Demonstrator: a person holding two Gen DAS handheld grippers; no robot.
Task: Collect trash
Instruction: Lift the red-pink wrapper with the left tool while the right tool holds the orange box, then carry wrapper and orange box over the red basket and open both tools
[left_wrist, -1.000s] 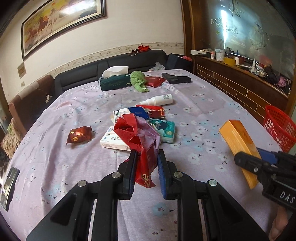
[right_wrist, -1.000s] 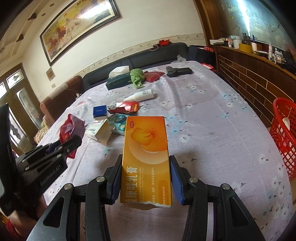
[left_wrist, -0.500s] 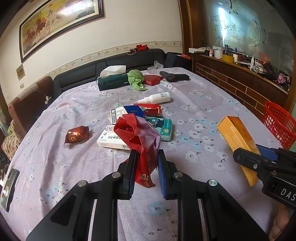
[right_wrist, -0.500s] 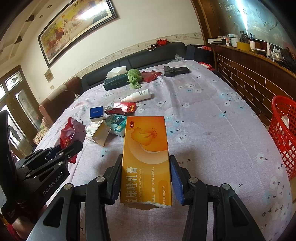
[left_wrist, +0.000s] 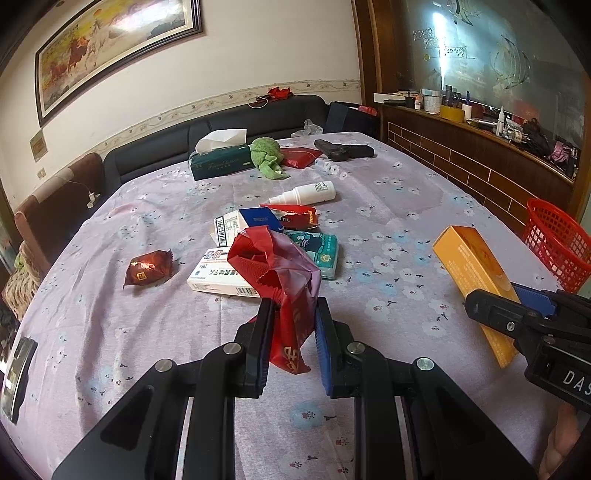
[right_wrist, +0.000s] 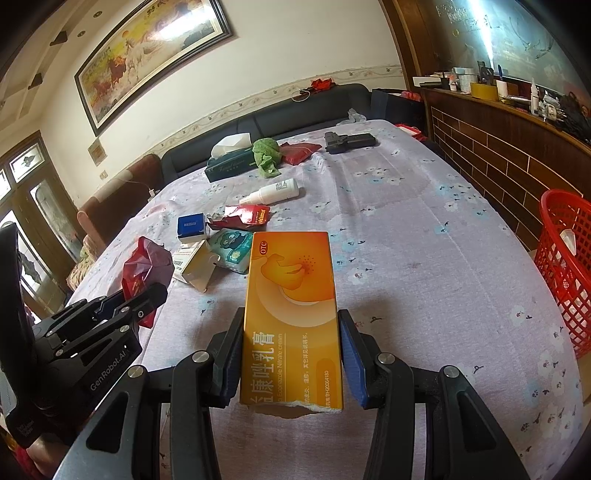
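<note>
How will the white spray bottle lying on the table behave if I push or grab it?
The white spray bottle lies on its side, so its round body will probably roll when nudged. It looks like smooth plastic, possibly slippery between pads. Likely stiff and light, though its fill level cannot be seen.

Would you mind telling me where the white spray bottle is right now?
The white spray bottle lies on its side mid-table in both wrist views, just beyond the torn red packet and nearer than the green cloth.
</note>
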